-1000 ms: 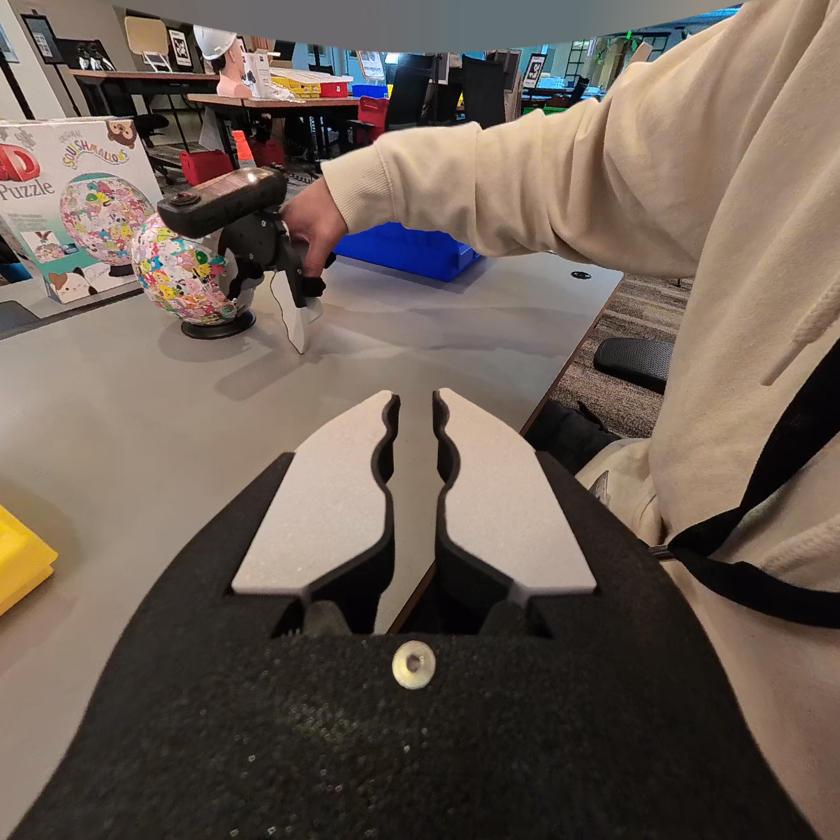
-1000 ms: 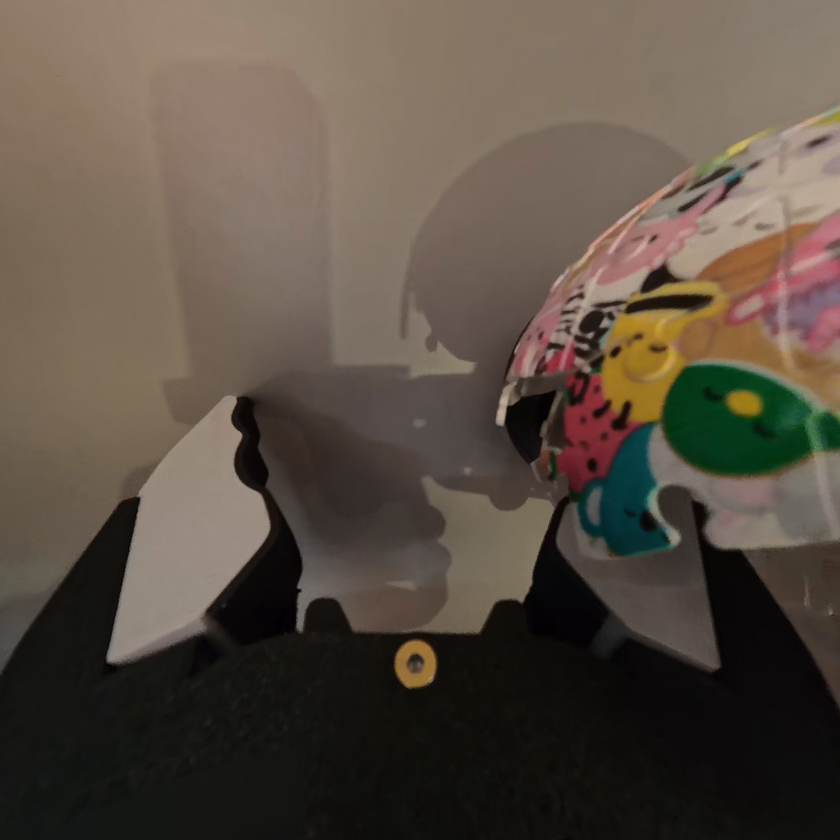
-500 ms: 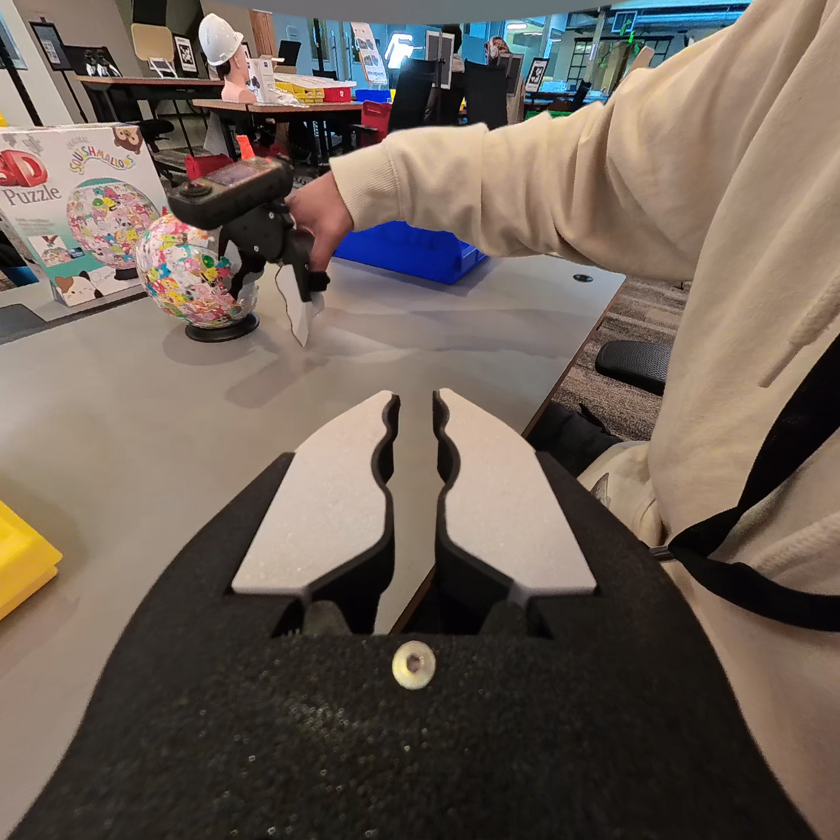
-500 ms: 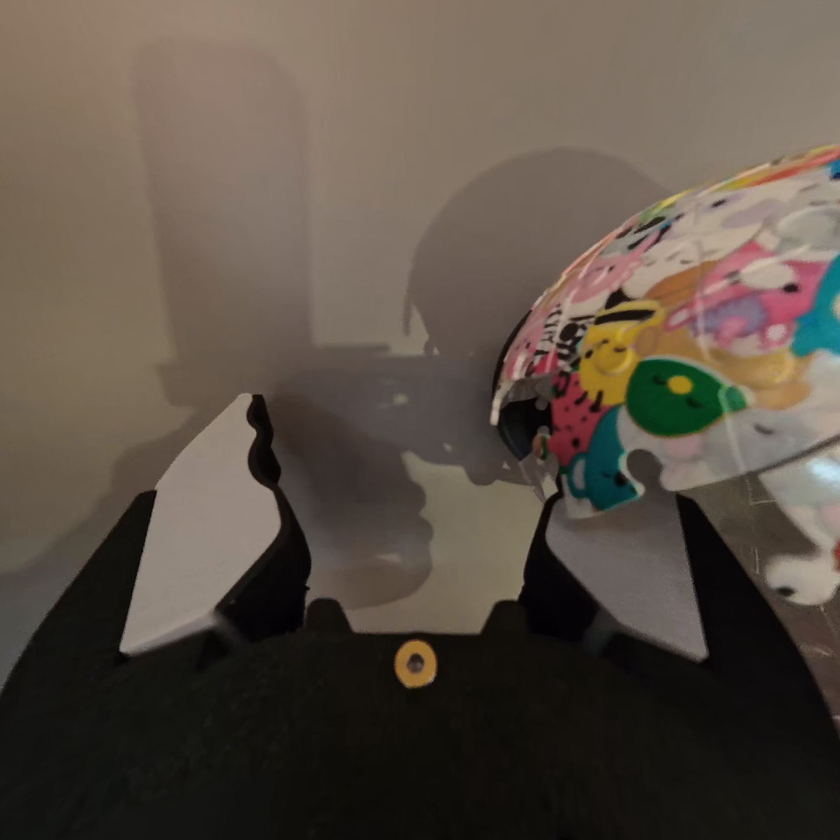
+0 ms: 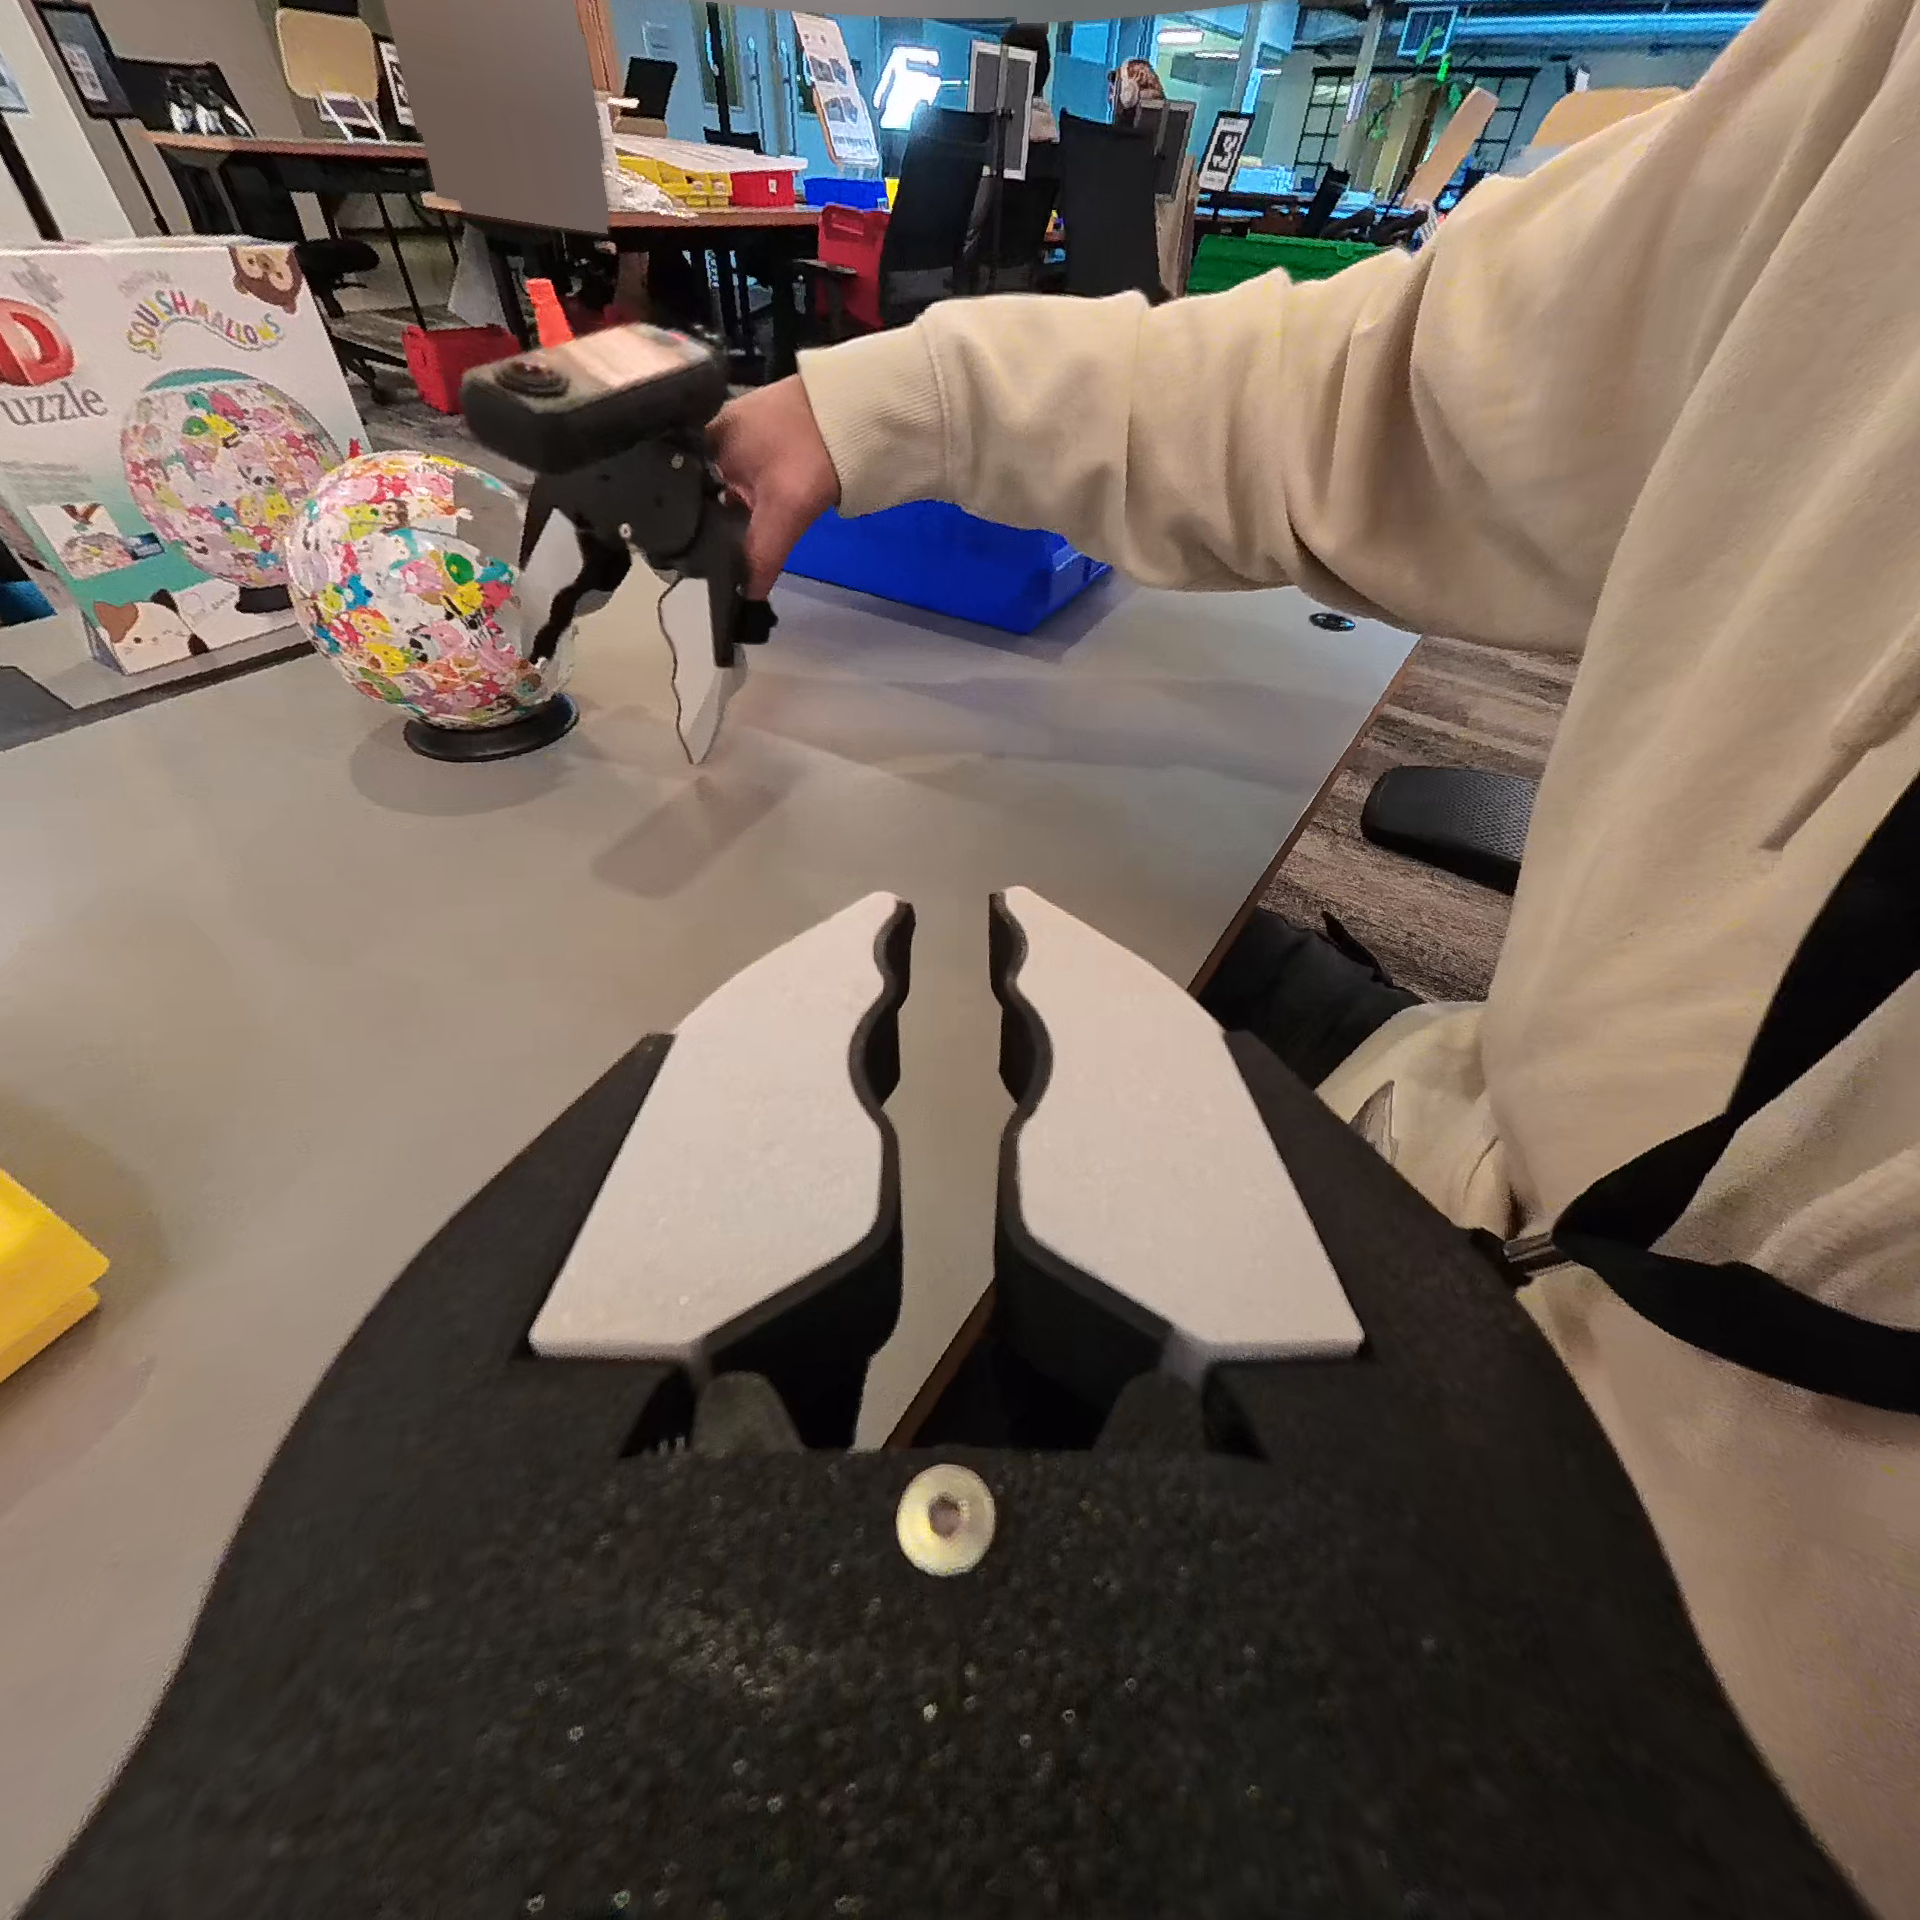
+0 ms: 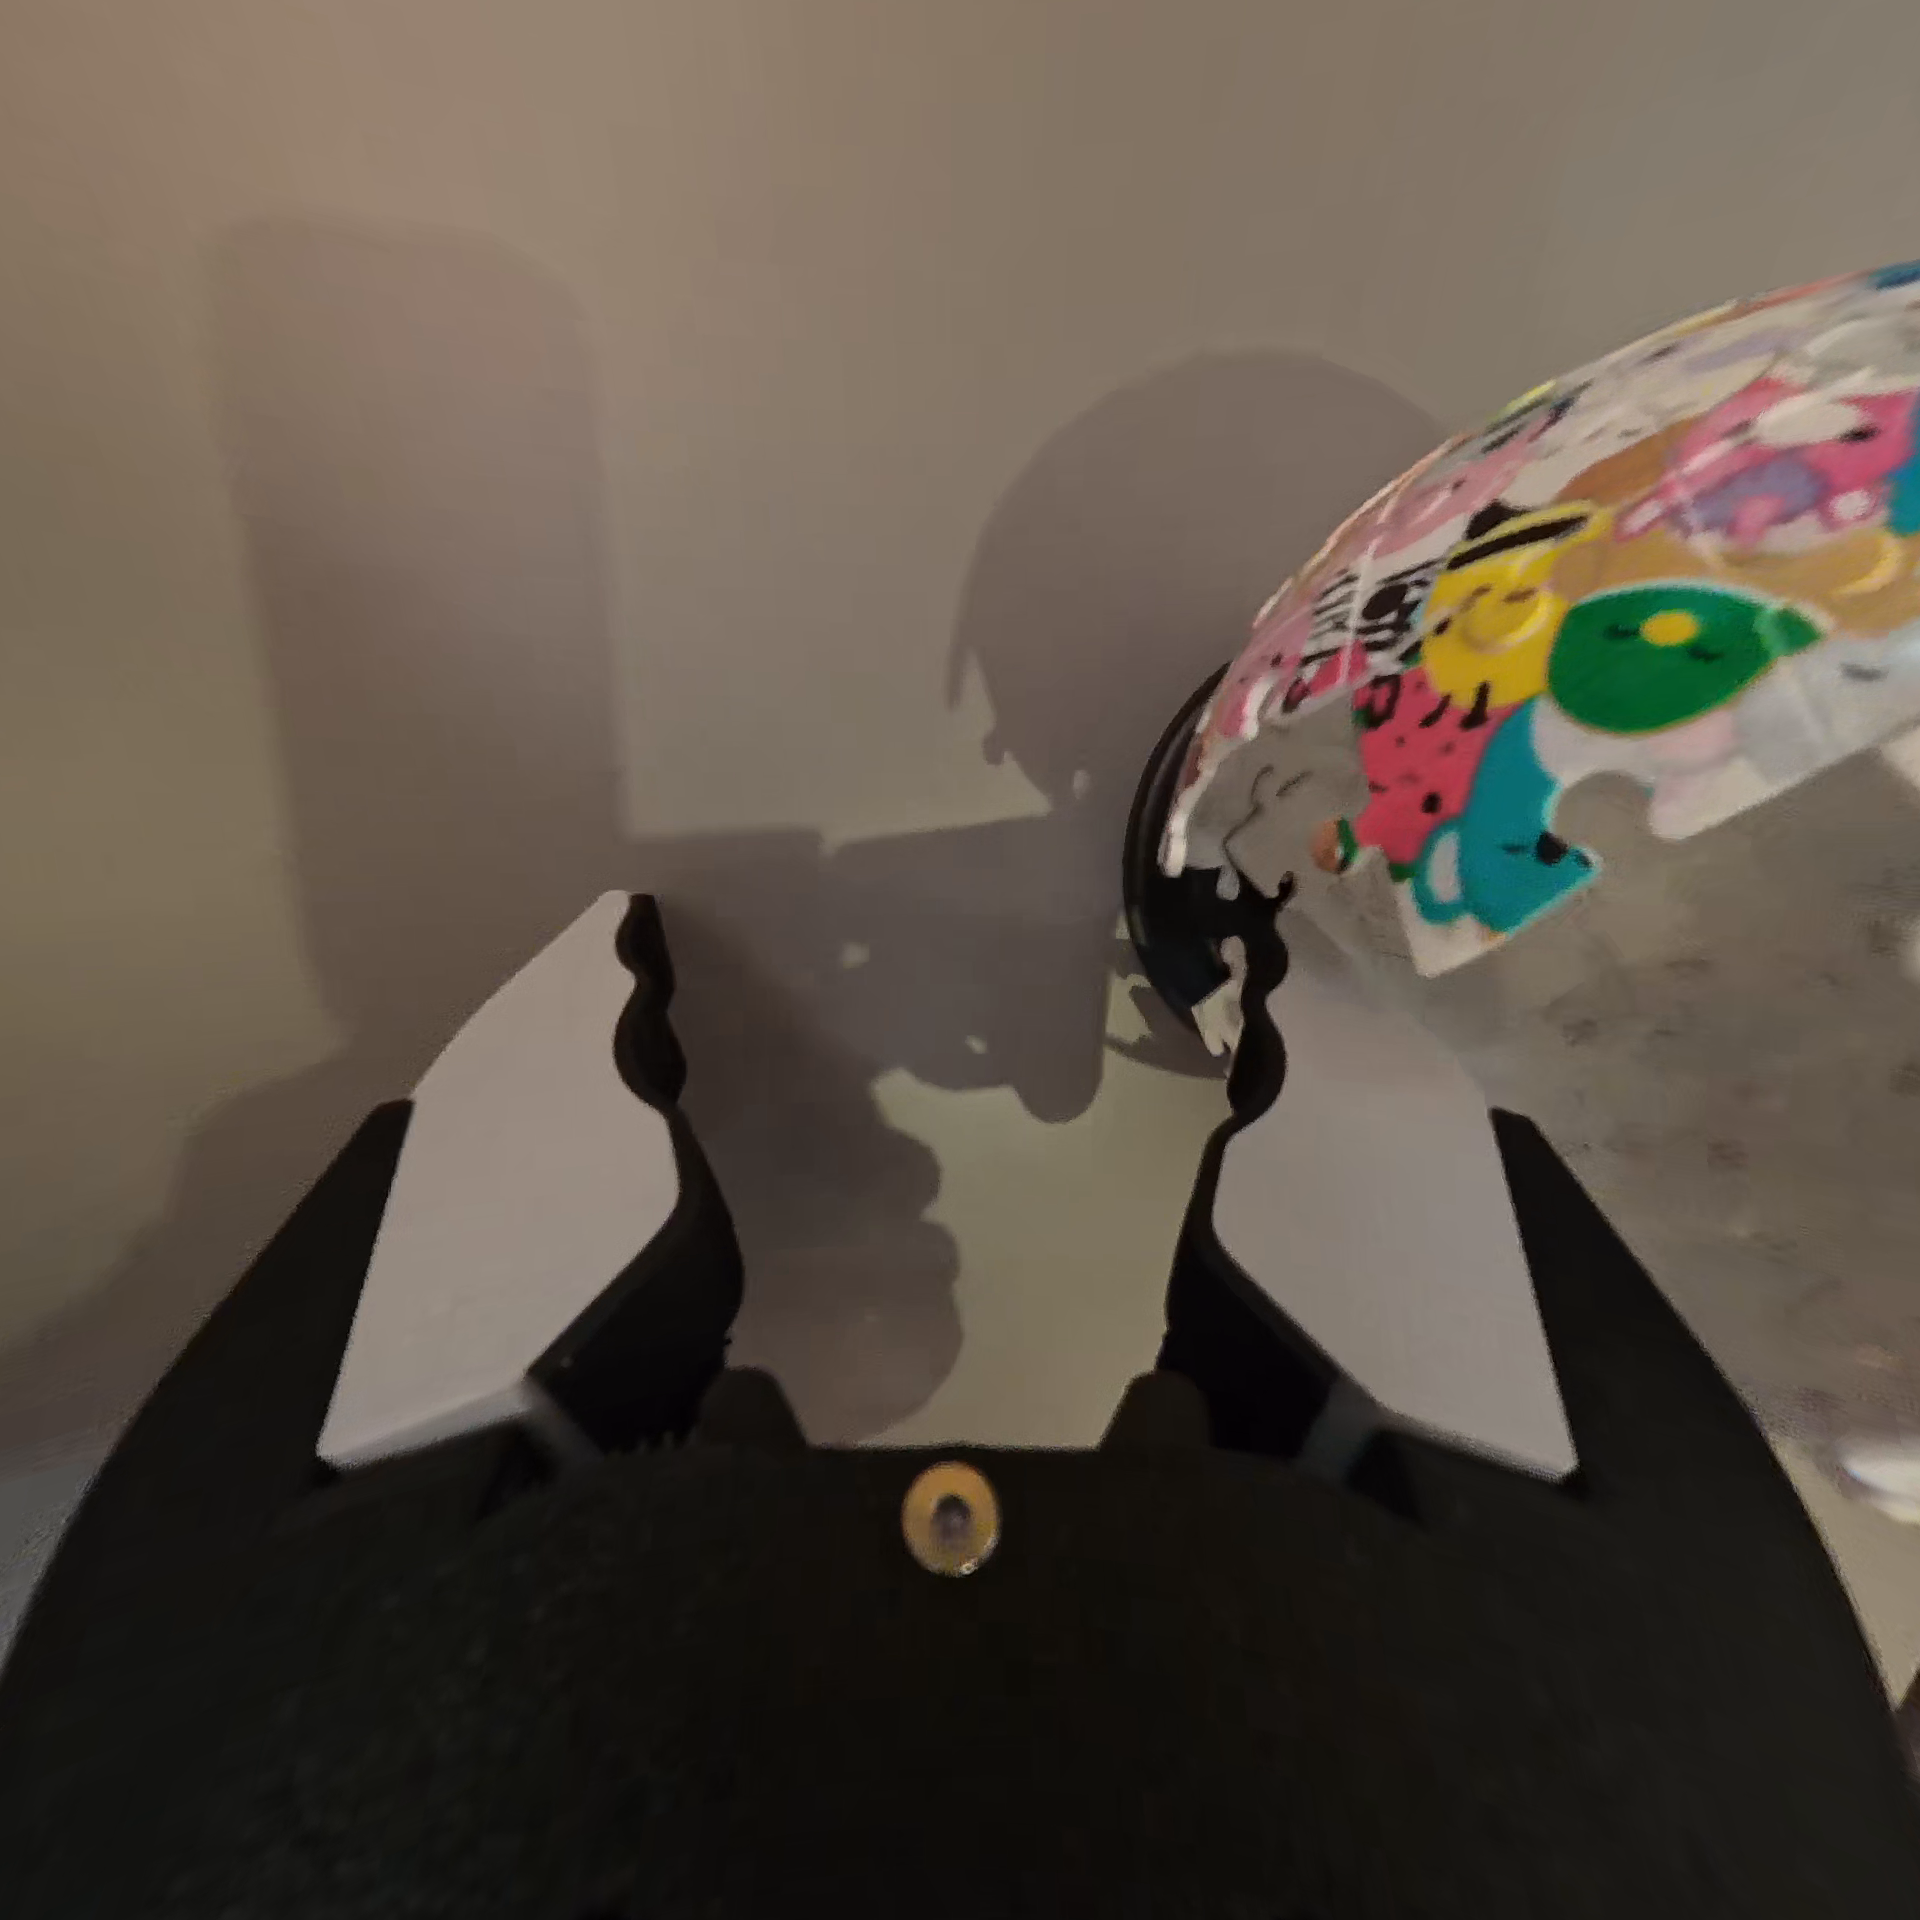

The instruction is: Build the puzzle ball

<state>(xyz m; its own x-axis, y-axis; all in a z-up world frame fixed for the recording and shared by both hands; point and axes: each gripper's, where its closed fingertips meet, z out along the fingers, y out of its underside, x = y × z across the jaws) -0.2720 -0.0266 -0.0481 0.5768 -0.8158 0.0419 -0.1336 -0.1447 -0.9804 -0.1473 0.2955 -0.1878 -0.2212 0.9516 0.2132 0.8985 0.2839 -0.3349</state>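
Note:
The colourful puzzle ball (image 5: 416, 592) stands on a black ring stand (image 5: 488, 729) at the far left of the grey table (image 5: 312, 987). Part of its upper right shell is open. My right gripper (image 5: 623, 675), held by a hand in a cream sleeve, hangs open and empty just right of the ball, fingers pointing down. In the right wrist view the right gripper (image 6: 951, 914) is wide open, with the ball (image 6: 1558, 644) beside its right finger and a jagged gap at the ball's edge. My left gripper (image 5: 951, 914) is low near the table's front edge, jaws almost together, empty.
The puzzle's box (image 5: 156, 436) stands behind the ball at far left. A blue bin (image 5: 935, 561) sits at the table's back edge. A yellow tray corner (image 5: 31, 1278) shows at the left. The table's edge (image 5: 1299, 831) runs along the right, beside the person's body. There is about 35 cm between the tips of the two grippers.
The right gripper has drawn back from the ball, toward the right and a little up, staying open. The ball no longer overlaps its right finger. The left gripper has hardly moved.

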